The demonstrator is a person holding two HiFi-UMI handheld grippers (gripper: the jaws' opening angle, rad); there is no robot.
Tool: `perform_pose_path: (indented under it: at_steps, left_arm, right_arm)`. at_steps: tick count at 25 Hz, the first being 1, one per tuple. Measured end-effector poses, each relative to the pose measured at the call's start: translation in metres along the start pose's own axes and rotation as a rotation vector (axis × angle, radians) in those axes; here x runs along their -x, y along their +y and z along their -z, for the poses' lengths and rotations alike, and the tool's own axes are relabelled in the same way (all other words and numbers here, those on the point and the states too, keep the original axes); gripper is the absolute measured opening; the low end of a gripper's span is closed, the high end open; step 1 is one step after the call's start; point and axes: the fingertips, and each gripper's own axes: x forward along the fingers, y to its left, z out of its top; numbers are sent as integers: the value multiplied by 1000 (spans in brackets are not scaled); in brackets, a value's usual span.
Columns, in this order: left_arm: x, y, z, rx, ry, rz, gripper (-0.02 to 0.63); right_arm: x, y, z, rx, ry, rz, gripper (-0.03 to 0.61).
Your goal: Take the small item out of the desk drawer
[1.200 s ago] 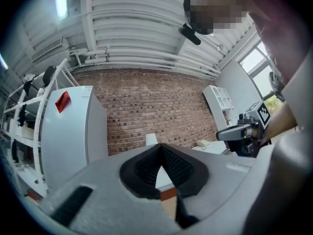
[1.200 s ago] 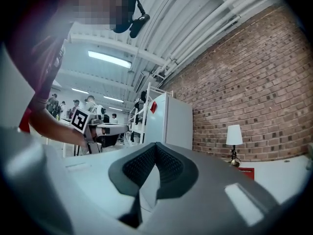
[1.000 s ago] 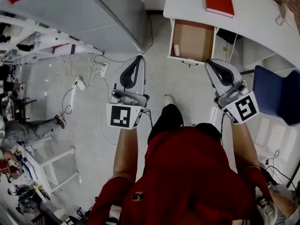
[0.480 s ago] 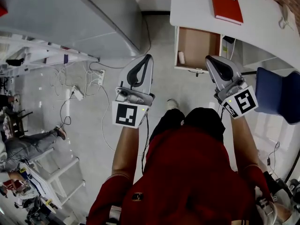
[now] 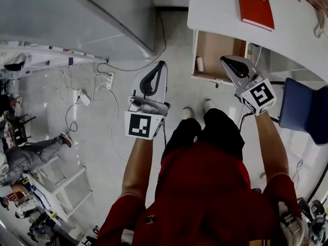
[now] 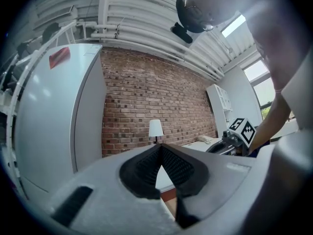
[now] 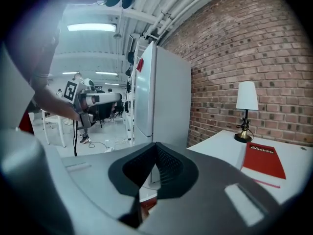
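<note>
The wooden desk drawer (image 5: 219, 47) stands pulled open under the white desk (image 5: 218, 9). A small white item (image 5: 199, 64) lies inside it by the left wall. My right gripper (image 5: 226, 61) is shut with nothing in it, and its tip hangs over the drawer's front right part. My left gripper (image 5: 161, 65) is also shut and holds nothing. It hovers above the floor, left of the drawer. In the left gripper view the left gripper (image 6: 160, 146) has its pads meeting. In the right gripper view the right gripper (image 7: 156, 145) shows the same.
A red book (image 5: 254, 6) lies on the desk, and a lamp (image 7: 246, 98) stands at its back by the brick wall. A tall grey fridge (image 5: 87, 14) is left of the desk. A blue chair (image 5: 306, 111) sits at the right. Cables and a power strip (image 5: 84, 94) lie on the floor.
My right gripper has moved up and forward until its tip is over the drawer. The person has stepped closer to the desk. The left gripper has kept its place.
</note>
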Motion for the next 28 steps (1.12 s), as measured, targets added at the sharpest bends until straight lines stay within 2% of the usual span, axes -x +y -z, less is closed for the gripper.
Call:
perform_pose_path:
  at_steps: [5, 10, 22, 28]
  left_arm:
    - [-13, 8, 27, -3, 35, -58, 6]
    - [-24, 6, 46, 10, 48, -95, 6]
    - [-43, 11, 110, 37, 106, -106, 6]
    - [-44, 10, 139, 57, 124, -97, 6]
  right_arm:
    - [-24, -17, 30, 1, 4, -92, 12]
    - [-41, -23, 62, 42, 52, -170, 12]
    - [-83, -20, 135, 153, 188, -315, 12]
    - [-99, -21, 172, 186, 231, -361, 12]
